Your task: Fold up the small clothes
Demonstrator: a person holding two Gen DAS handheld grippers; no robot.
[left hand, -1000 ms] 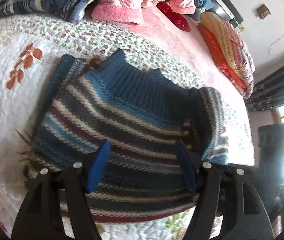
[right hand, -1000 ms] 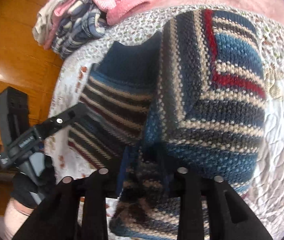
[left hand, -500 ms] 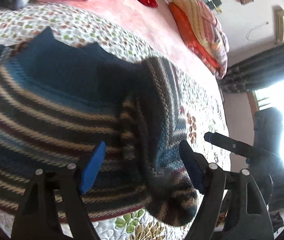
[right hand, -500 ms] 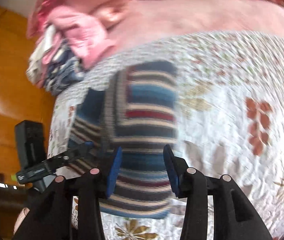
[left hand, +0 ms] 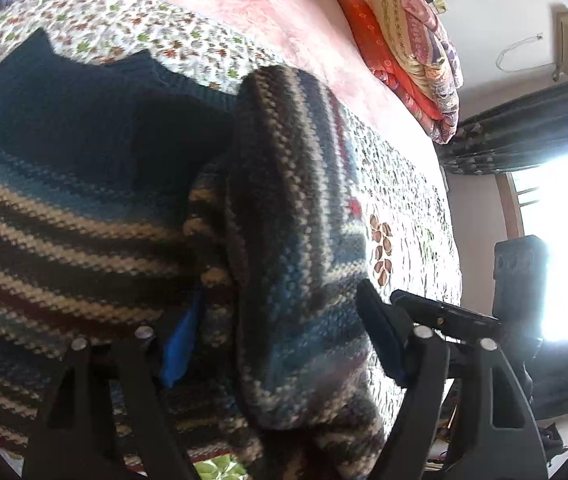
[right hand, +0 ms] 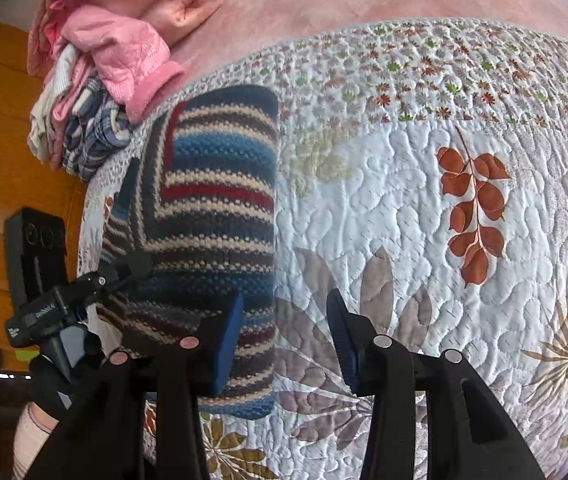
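- Striped knit sweater (right hand: 211,216) is lying on the quilted bedspread (right hand: 424,184), with one side flap folded over its body so the stripes are running in two directions.
- In the left wrist view the sweater (left hand: 83,208) is filling most of the frame, and its folded flap (left hand: 284,240) is bulging up as a thick roll between the two fingers.
- Left gripper (left hand: 279,332) is standing with its jaws wide, one blue pad pressing into the knit on the body side and the other sitting just beside the flap's outer edge; nothing is being pinched.
- Right gripper (right hand: 284,336) is hanging with its jaws spread apart and empty, one finger over the sweater's near edge and the other over bare quilt.
- From the right wrist camera, the left gripper (right hand: 95,284) is showing at the sweater's far side, its tip touching or just over the knit; which of the two I cannot tell.
- A heap of pink and plaid clothes (right hand: 99,80) is sitting beyond the sweater, near the bed's edge.
- A pink blanket (left hand: 267,12) is covering the bed past the bedspread, and a stack of folded quilts (left hand: 404,48) is resting at its far end.
- Dark curtains (left hand: 532,128) are hanging beside a bright window.
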